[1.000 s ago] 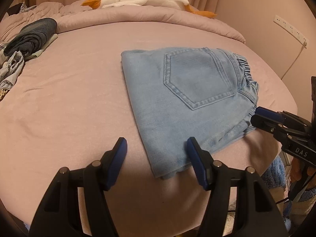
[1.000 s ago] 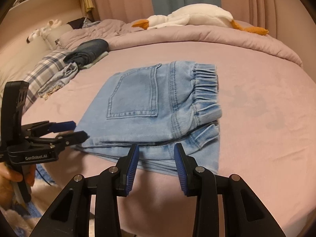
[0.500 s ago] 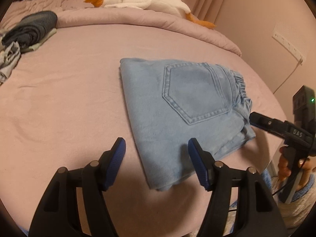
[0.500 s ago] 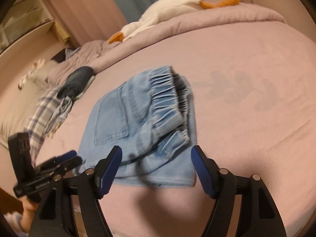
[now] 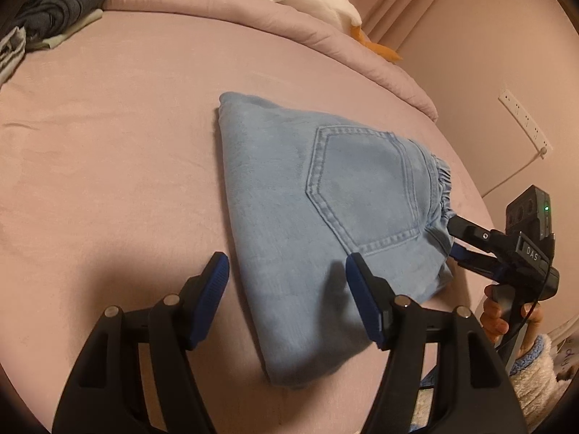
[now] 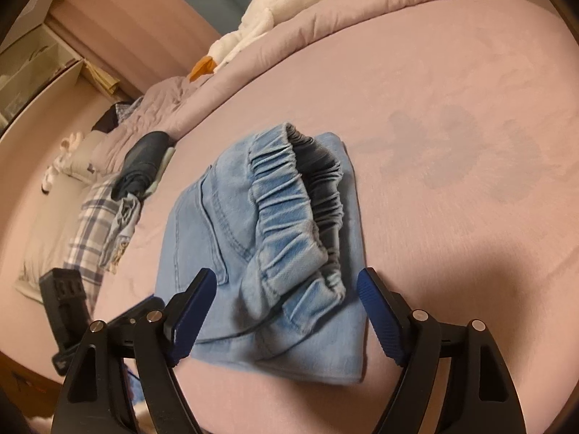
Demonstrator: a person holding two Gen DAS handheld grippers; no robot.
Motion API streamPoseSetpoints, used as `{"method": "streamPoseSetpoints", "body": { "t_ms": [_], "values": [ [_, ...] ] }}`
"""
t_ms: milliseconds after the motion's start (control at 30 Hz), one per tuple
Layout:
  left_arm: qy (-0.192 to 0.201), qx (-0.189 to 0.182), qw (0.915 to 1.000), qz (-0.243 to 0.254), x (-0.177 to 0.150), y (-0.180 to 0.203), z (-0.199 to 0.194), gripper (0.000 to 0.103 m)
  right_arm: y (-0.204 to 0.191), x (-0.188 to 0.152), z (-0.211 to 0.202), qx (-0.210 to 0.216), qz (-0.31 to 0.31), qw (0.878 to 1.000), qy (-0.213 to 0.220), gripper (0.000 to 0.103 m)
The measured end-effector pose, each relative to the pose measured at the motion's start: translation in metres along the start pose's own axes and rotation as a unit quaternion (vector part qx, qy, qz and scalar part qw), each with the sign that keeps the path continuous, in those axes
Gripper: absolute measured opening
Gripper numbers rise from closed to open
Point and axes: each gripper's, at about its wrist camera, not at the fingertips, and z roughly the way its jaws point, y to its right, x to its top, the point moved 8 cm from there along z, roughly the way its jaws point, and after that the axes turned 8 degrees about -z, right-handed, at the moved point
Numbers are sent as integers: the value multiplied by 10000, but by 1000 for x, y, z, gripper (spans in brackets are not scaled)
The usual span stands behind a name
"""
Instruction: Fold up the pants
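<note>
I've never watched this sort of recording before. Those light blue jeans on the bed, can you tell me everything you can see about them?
The jeans are pale blue denim, folded into a compact stack of layers lying flat on the pink bed. A stitched back pocket faces up. The gathered elastic waistband gapes slightly at one end, showing its darker inside. Both open grippers straddle the stack's near edges, the left gripper and the right gripper; neither is closed on the cloth.

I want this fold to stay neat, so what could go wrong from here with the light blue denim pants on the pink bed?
1. The folded light blue denim pants lie near the pink bed's front edge; a nudge might slide them off.
2. The right gripper is open around the bulging gathered waistband; closing could catch one layer and undo the fold.
3. The open left gripper straddles the folded corner and could drag it.
</note>
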Motion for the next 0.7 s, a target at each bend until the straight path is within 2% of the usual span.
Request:
{"method": "streamPoseSetpoints", "body": {
  "t_ms": [300, 567, 700],
  "values": [
    [-114, -256, 9993, -258, 9, -4, 6, 68, 17, 4, 2, 672, 810, 9944, -87, 82],
    [-163, -382, 9985, -353, 18, -8, 8, 69, 15, 9, 4, 527, 664, 9962, -191, 82],
    [-396, -764, 9948, -545, 19, -8, 10, 69, 21, 11, 4, 670, 829, 9941, -196, 82]
  ]
}}
